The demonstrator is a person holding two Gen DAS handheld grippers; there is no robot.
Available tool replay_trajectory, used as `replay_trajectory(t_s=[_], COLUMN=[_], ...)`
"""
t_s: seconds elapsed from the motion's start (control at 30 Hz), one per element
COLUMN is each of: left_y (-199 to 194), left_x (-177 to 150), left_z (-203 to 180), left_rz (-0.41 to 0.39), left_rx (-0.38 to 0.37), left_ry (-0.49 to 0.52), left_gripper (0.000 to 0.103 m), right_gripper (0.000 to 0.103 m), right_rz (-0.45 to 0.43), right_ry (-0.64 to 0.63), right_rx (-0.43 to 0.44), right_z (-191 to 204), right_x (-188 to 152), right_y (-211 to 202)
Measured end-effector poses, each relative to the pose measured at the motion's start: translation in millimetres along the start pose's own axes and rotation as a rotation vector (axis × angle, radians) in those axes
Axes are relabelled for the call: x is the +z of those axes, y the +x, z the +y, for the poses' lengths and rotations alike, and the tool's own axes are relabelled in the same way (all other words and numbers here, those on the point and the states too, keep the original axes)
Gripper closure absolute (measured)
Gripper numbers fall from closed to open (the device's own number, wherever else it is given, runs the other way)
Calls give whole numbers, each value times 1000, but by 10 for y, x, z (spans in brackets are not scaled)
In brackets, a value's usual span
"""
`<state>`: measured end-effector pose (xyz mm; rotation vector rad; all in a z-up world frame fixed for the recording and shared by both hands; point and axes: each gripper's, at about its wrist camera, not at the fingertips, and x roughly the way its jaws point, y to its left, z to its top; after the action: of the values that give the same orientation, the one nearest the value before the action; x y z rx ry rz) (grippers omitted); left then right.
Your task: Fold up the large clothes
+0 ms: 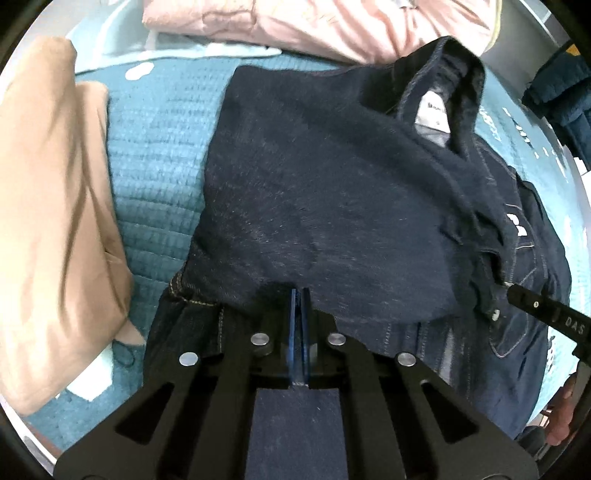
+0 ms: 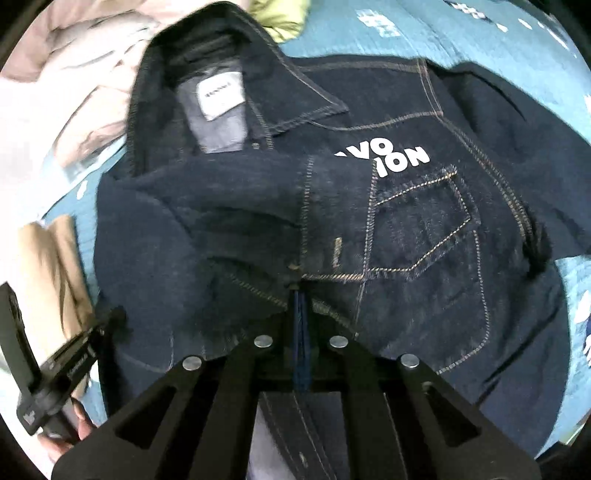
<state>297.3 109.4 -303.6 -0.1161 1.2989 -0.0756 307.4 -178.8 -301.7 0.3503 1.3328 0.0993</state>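
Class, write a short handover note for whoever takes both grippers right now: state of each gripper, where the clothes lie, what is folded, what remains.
Left gripper: shut on the denim jacket, at its near folded edge.
Right gripper: shut on the same jacket, at a seam beside the chest pocket.
The jacket lies on the teal bedspread, collar away, one side folded over.
Tan garment and pink garment lie beside it.
Left: finish folding the jacket.

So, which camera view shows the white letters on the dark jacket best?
The right wrist view: the white letters lie readable above the chest pocket of the jacket. The left wrist view shows only a small white fragment among folds.
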Motion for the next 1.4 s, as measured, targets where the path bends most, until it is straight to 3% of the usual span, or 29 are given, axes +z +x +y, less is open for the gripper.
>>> replay_trajectory(t_s=[0.03,0.07,0.1,0.13,0.17,0.2,0.27,0.57,0.83,1.17,1.4], left_y=[-47,-114,-175,-240,-325,-424,-531,-1094,-1310,-1344,-1261], left_x=[-6,-9,-5,-4,-27,-55,-60,-427,-819,-1179,-1227], left_z=[-24,-60,-89,-135,-158,-178,-257,-598,-866,-1401,-1851], left_rz=[-5,-11,-20,-38,-63,-86,-100,-183,-196,-198,-181], left_rx=[7,16,16,13,10,16,39,65,54,30,19], left_ry=[2,0,-3,-6,-6,1,14,65,94,197,261], left_gripper=[94,80,70,52,49,48,48,40,40,40,40], right_gripper=[97,96,82,69,37,19,9,9,9,9,9], right_rz=[-10,-17,-21,-28,-43,-86,-143,-192,-273,-395,-413], right_ry=[-17,-27,-34,-40,-43,-49,-63,-28,-64,-33,12], right_rx=[12,19,22,13,2,-21,-60,-58,-93,-92,-103], right_z=[34,53,94,111,119,131,170,142,111,-261,-722], right_x=[-19,-40,-113,-152,-186,-238,-336,-727,-1167,-1452,-1496], right_y=[-71,-140,-204,-293,-339,-459,-608,-1023,-1311,-1650,-1723])
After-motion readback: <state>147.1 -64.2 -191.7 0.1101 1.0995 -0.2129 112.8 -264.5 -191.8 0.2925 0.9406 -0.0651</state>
